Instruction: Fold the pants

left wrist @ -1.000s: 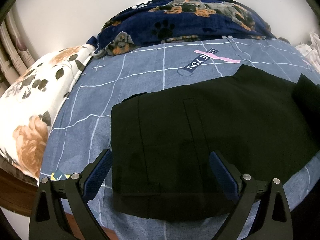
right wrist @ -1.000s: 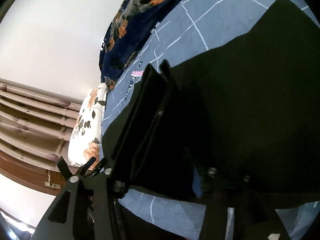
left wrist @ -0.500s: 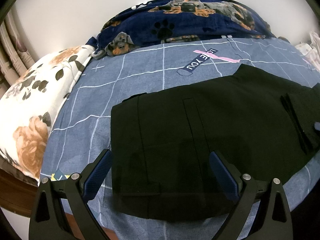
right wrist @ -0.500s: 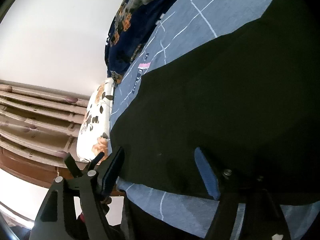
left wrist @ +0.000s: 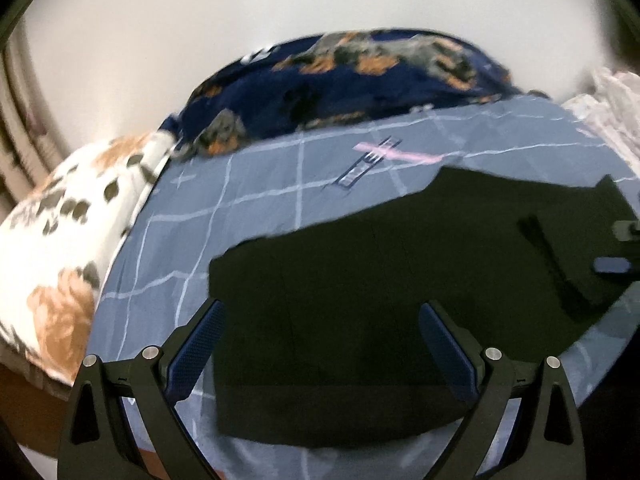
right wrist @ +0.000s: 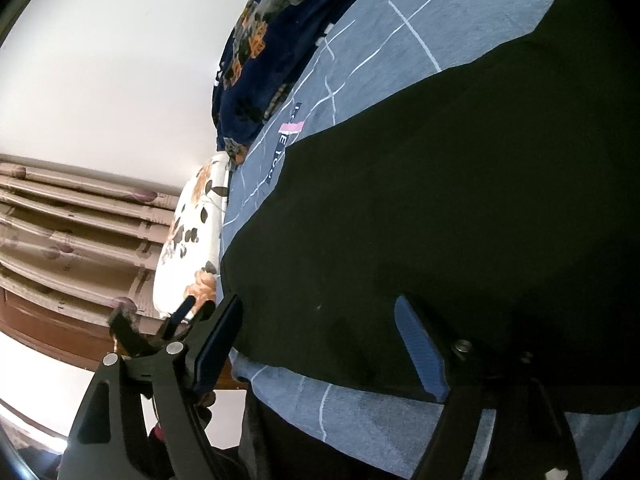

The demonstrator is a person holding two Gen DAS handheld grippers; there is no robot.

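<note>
Both claws, left claw point(left wrist: 320, 340) and right claw point(right wrist: 320, 340), gape wide over black pants point(left wrist: 360, 280) on the bed point(left wrist: 260, 184).

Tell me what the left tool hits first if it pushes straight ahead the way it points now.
Most likely the black pants: the left tool is open, with the dark cloth filling the gap ahead of it on the blue sheet. How high it sits above the cloth is unclear.
</note>
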